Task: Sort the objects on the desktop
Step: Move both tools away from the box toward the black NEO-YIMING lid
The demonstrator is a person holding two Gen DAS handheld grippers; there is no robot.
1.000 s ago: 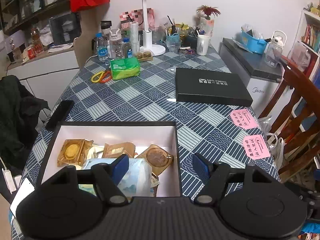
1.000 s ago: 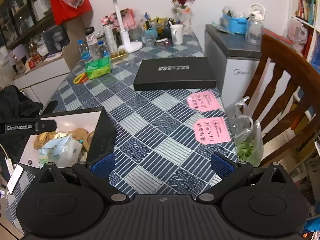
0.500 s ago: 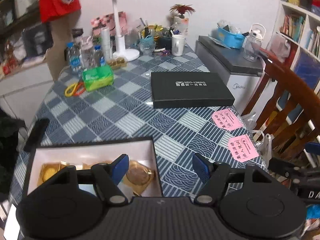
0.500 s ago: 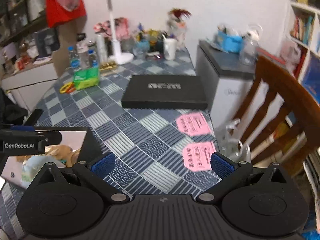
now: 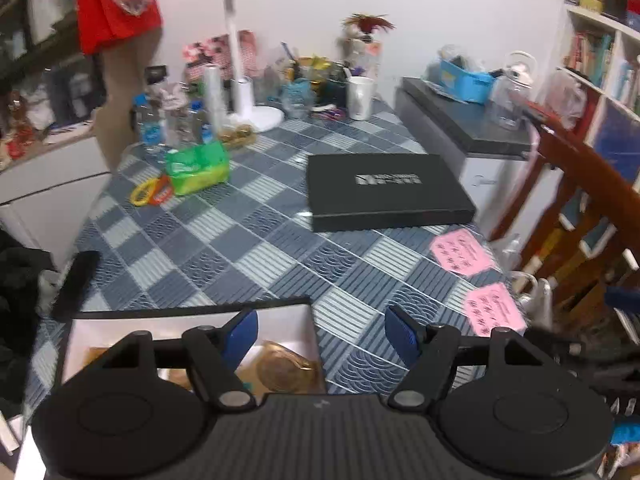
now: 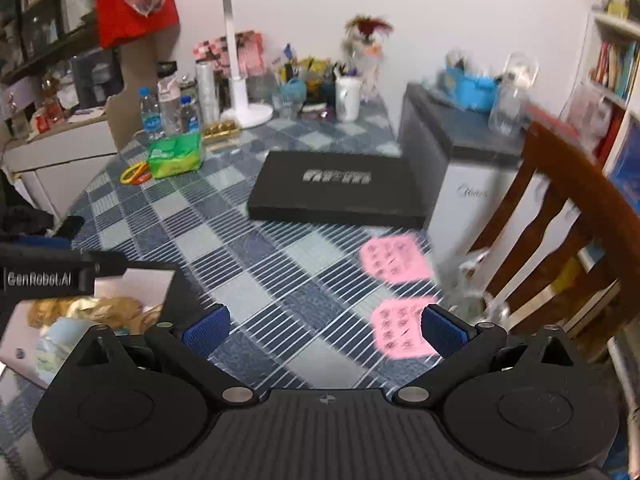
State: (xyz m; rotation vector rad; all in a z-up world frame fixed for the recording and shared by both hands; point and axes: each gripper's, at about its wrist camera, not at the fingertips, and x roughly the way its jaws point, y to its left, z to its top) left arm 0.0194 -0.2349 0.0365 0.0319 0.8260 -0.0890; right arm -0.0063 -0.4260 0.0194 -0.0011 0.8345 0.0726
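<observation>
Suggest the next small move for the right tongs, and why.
Probably ease the right tongs forward and down toward the nearer pink paper slip. Both tongs look open and empty; two pink slips lie loose near the table's right edge, while the open black box with gold-wrapped items sits at the left as the likely destination. The slip is flat, so gripping may need an edge.

The checked table [image 5: 248,236] is viewed obliquely downward from its near edge by both wrist cameras, left over the open box [image 5: 188,314]; the black case [image 6: 336,188] is shared.
</observation>
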